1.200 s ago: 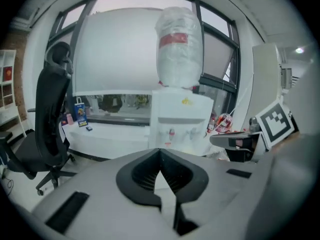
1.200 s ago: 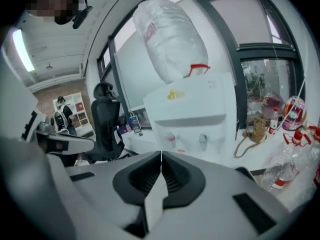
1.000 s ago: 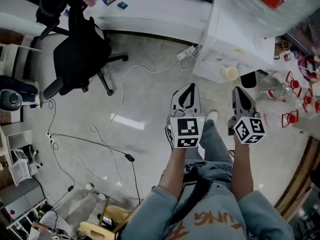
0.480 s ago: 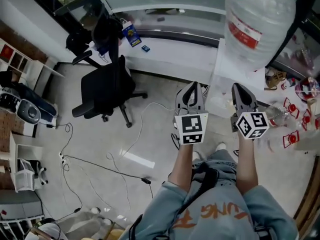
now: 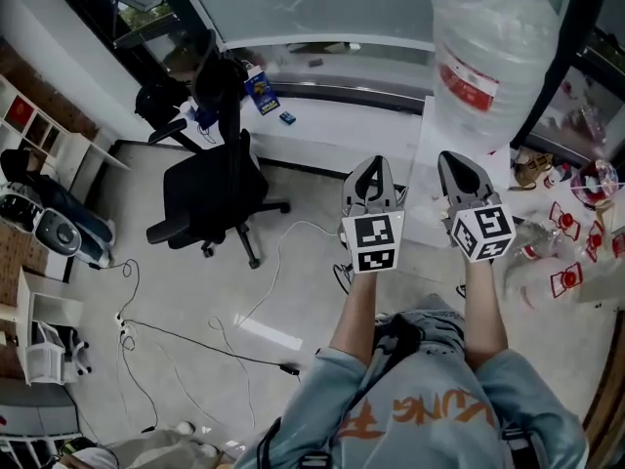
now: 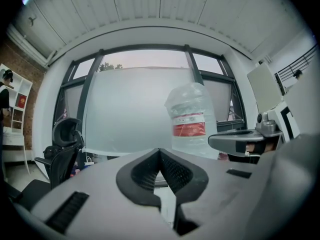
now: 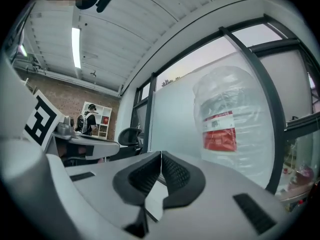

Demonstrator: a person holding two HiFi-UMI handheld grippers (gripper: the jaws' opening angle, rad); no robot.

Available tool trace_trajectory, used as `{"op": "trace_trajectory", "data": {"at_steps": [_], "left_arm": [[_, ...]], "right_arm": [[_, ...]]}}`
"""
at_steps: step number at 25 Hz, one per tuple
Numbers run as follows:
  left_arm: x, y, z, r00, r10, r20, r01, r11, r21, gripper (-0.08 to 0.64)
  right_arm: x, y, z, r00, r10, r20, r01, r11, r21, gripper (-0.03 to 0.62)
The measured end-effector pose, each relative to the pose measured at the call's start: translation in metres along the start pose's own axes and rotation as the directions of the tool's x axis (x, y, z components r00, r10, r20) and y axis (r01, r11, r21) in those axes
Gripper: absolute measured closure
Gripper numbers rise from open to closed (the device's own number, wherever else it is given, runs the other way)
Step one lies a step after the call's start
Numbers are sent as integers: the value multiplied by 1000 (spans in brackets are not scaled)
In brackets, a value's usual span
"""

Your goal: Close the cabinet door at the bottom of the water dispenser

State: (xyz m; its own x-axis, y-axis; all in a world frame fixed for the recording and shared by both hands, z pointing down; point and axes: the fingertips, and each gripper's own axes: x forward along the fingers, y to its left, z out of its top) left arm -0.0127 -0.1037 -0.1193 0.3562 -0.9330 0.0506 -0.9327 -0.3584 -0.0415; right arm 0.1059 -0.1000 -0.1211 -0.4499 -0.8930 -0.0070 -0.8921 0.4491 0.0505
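The white water dispenser [image 5: 427, 143] stands just ahead of me with a big clear bottle [image 5: 488, 47] on top; its bottom cabinet door is hidden from every view. My left gripper [image 5: 372, 176] is held level to the dispenser's left, shut and empty. My right gripper [image 5: 450, 161] is raised in front of the dispenser body, also shut with nothing in it. In the left gripper view the pads meet at the left gripper [image 6: 160, 151], with the bottle [image 6: 190, 119] beyond. The right gripper [image 7: 161, 155] in its own view is likewise shut, facing the bottle [image 7: 227, 119].
A black office chair [image 5: 210, 193] stands on the floor at left. Cables [image 5: 176, 335] trail across the floor. Several empty bottles [image 5: 566, 252] lie to the dispenser's right. White shelves [image 5: 39, 135] line the left wall. A person [image 7: 90, 121] stands far off.
Both grippers have risen from low over the floor near the dispenser's base to level with its body. The head view has tilted up, and the bottle and window now show.
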Motion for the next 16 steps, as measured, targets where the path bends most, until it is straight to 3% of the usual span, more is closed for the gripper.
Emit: {"op": "trace_trajectory", "data": {"at_steps": [8,16], "left_arm": [[11,-11,-3,997,-80,0,79,995,-53,549],[30,-1,-27,997,-81,-15,80,994,-76,549]], "right_arm": [[7,-6,-2,999,-16,-28,16,1000,-11,561],[24,-12,-16,1000,-7,-25,7,999,-31,561]]}}
